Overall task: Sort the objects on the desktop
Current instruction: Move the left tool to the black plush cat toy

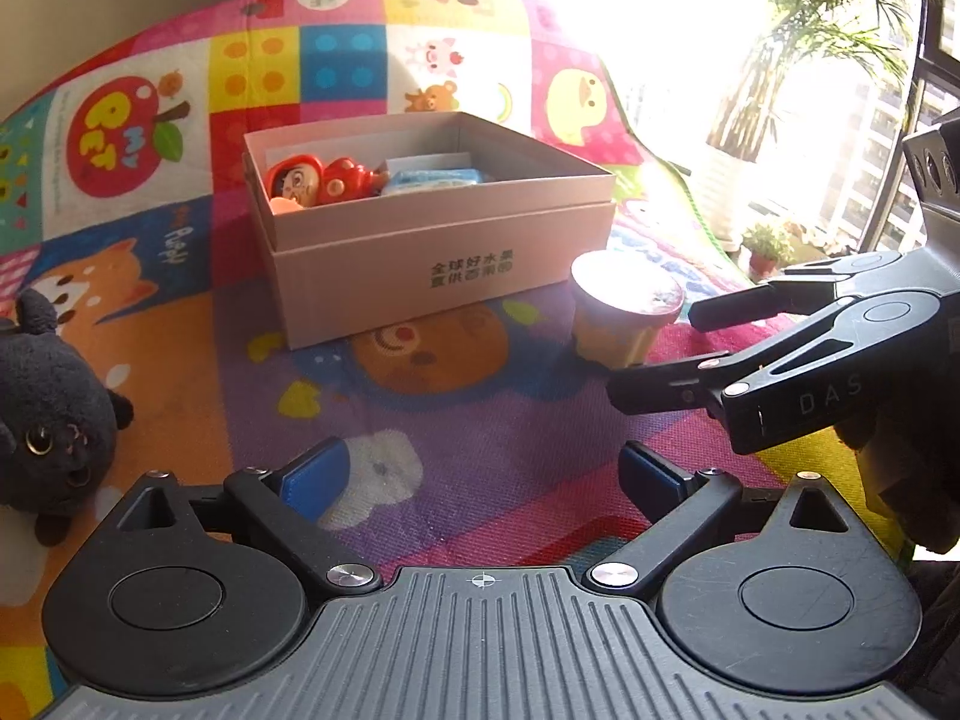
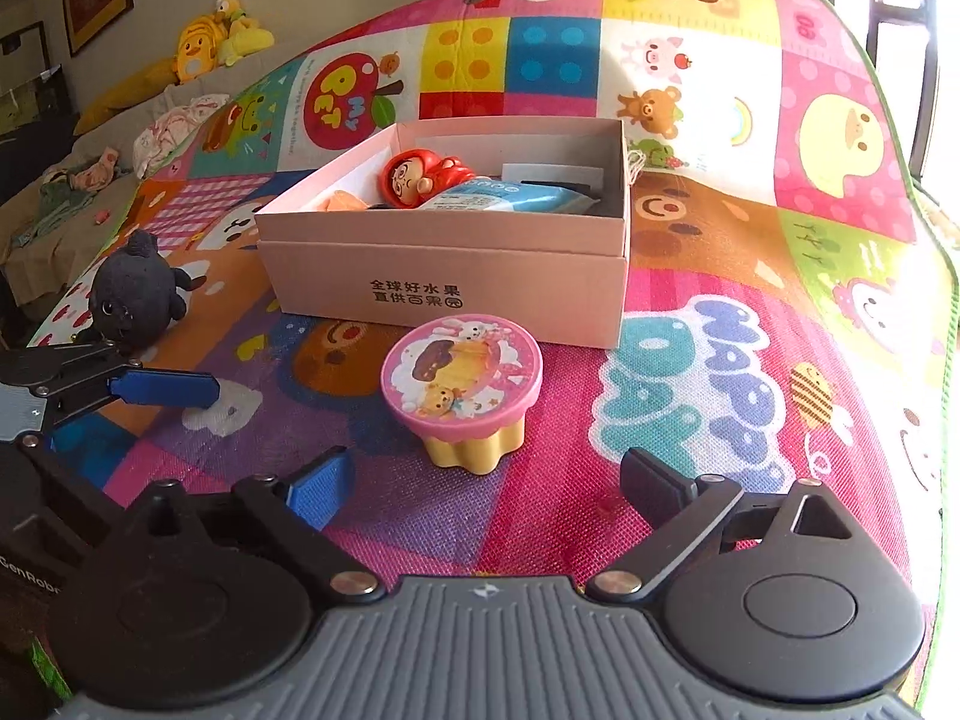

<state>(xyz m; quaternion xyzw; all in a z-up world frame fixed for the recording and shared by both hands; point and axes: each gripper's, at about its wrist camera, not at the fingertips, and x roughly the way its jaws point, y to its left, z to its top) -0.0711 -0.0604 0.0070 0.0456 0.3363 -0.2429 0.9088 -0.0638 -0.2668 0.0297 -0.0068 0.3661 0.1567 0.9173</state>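
On the play mat, both claws stand wide and hold nothing. The right claw sits just short of the pink-lidded cup, not touching it; the left claw hovers over bare mat. The cup stands just in front of the open box, which contains a red doll and a blue packet. A black plush lies left of the box. Beyond the mat are a sofa and a bright window.

Play mat reads "HAPPY DAY", probably; claw "DAS".
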